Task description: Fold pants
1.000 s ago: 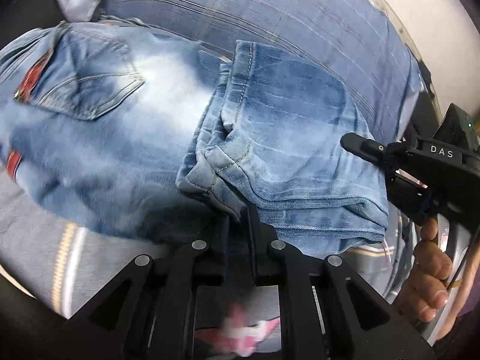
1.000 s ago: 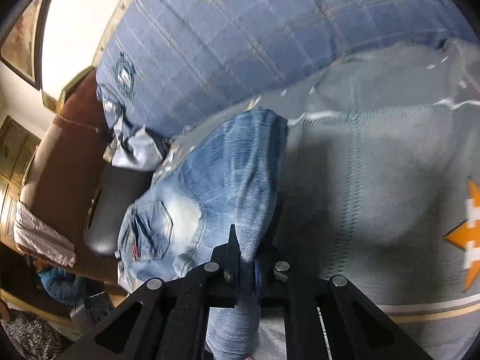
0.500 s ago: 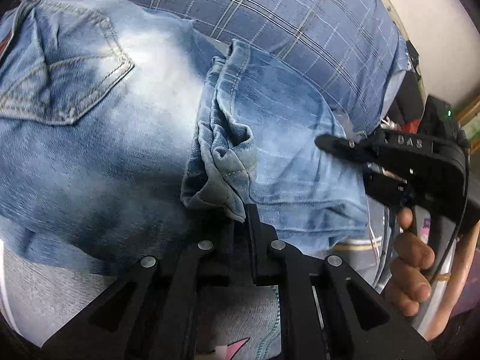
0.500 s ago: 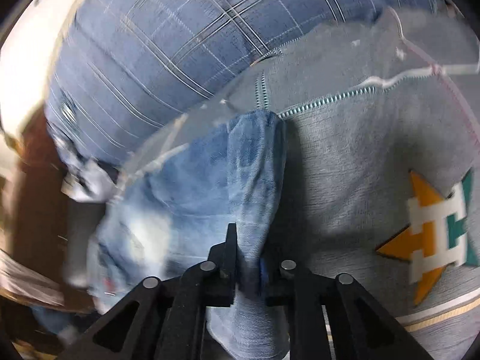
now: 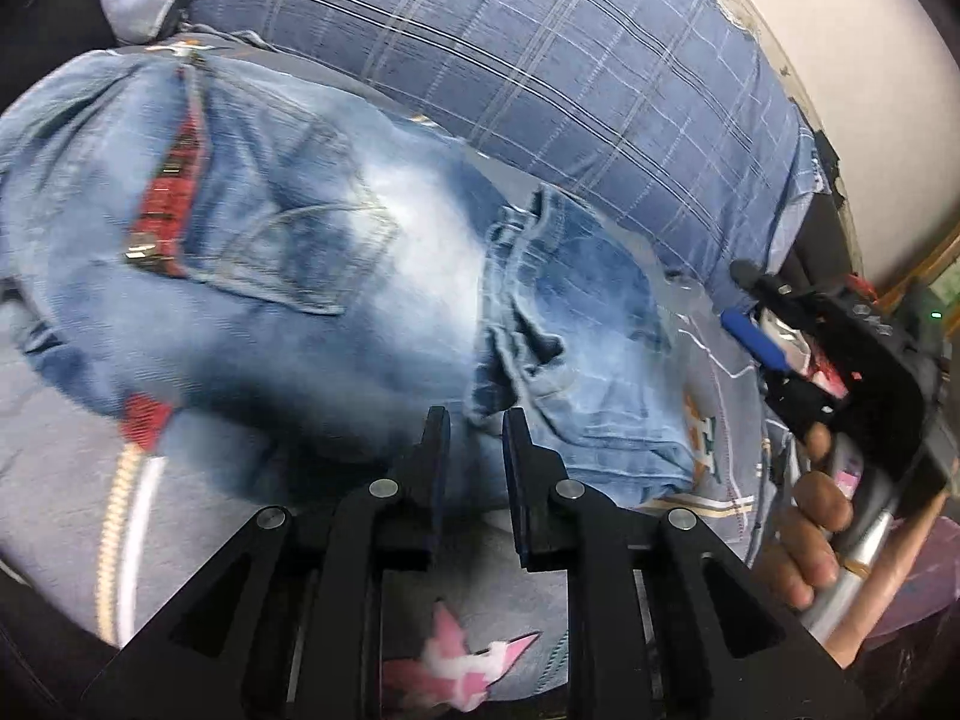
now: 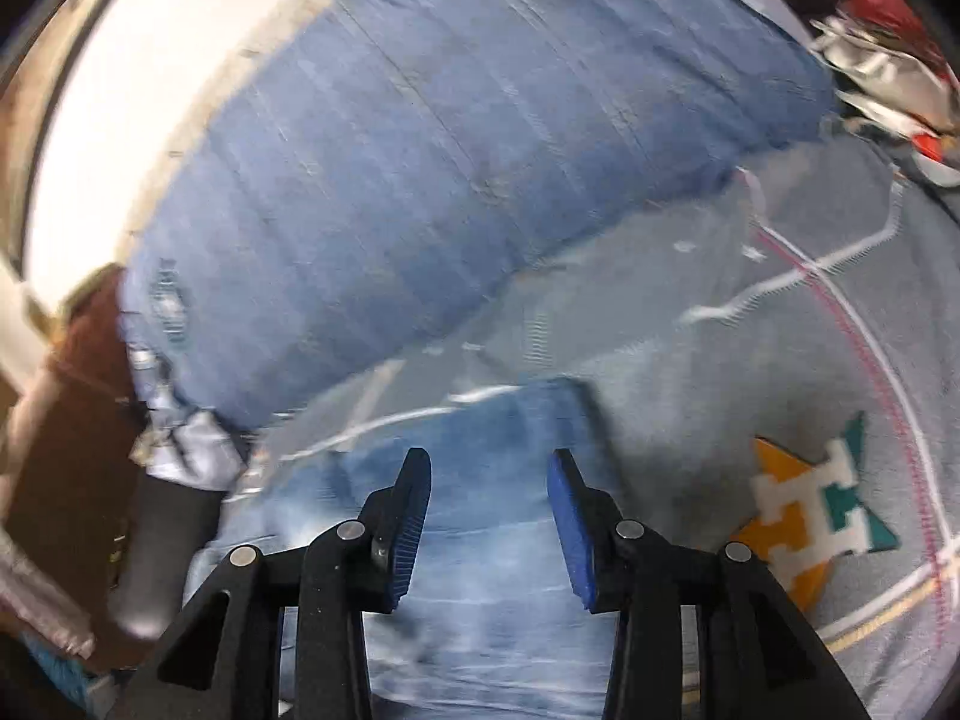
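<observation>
Faded blue jeans [image 5: 336, 276] lie folded on a grey bedspread [image 5: 60, 480], back pocket and red plaid trim up, with the leg ends [image 5: 576, 330] laid over the seat. My left gripper [image 5: 474, 420] is open, its tips just short of the folded leg hems. My right gripper [image 6: 489, 462] is open above the folded denim [image 6: 492, 540]. It also shows at the right of the left wrist view [image 5: 744, 294], held by a hand.
A blue plaid pillow [image 5: 540, 60] lies along the far side, against a pale wall [image 5: 840, 30]. The bedspread has an orange and teal star patch [image 6: 810, 516]. Crumpled clothes [image 6: 882, 72] lie at the far right. A brown chair [image 6: 60, 420] stands at the left.
Both grippers have opened and let go of the jeans. The leg ends now rest on the seat of the jeans, and both grippers have drawn back a little.
</observation>
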A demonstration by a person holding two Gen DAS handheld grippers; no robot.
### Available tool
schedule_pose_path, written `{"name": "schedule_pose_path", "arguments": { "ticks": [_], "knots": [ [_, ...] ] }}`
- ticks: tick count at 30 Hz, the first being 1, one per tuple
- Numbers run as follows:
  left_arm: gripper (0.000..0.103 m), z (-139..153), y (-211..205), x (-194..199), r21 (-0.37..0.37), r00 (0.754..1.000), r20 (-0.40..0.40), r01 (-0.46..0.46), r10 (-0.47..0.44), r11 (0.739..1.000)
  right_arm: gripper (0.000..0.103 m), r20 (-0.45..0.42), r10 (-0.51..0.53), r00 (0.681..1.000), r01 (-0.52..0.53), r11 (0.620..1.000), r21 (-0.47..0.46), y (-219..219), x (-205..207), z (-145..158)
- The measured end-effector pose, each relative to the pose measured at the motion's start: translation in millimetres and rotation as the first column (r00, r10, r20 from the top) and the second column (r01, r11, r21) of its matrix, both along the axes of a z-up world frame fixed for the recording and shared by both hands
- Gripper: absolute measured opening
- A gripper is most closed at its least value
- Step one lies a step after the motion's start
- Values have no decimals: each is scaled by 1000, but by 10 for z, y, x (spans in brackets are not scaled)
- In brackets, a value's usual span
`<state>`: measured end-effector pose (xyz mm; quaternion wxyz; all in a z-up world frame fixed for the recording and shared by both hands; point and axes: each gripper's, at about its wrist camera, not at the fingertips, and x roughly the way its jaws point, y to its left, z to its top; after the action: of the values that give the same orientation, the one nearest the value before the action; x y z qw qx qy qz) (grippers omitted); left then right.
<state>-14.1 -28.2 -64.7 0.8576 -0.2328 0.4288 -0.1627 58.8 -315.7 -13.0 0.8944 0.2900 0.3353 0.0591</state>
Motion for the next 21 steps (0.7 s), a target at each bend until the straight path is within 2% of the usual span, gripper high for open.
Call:
{"name": "schedule_pose_path", "arguments": {
  "ticks": [2,4,6,9,11,15,16,18,20,21],
  "knots": [
    [15,24,59,-43,2,1000,11,-29,29,1000,39,40,89,995,-91,995,40,176,-29,27],
    [15,23,165,-88,-13,999,13,-50,50,999,39,42,177,983,-180,980,86,342,-44,-22],
    [15,31,219,-86,-27,998,13,-63,63,998,39,-5,278,961,-275,951,140,551,-27,-170],
    [15,55,282,-69,-15,996,15,-83,84,996,35,-66,356,932,-340,923,180,810,41,-383],
    [15,58,373,-85,-32,994,11,-109,110,993,31,-104,394,913,-375,912,167,985,76,-491],
    [15,10,573,-81,-87,988,-22,-155,153,984,25,-167,388,906,-376,921,100,1140,77,-605],
    [15,10,620,-79,-104,987,-26,-160,158,982,25,-180,396,900,-382,918,105,1155,80,-634],
    [15,25,752,-102,-190,987,-27,-163,161,968,25,-189,415,890,-402,910,106,1208,74,-672],
    [17,40,975,-148,-327,981,-26,-191,193,925,25,-143,422,895,-410,906,103,1173,26,-608],
    [30,46,1045,-158,-346,977,-30,-209,212,915,25,-115,432,895,-419,900,120,1175,-1,-568]
  ]
}}
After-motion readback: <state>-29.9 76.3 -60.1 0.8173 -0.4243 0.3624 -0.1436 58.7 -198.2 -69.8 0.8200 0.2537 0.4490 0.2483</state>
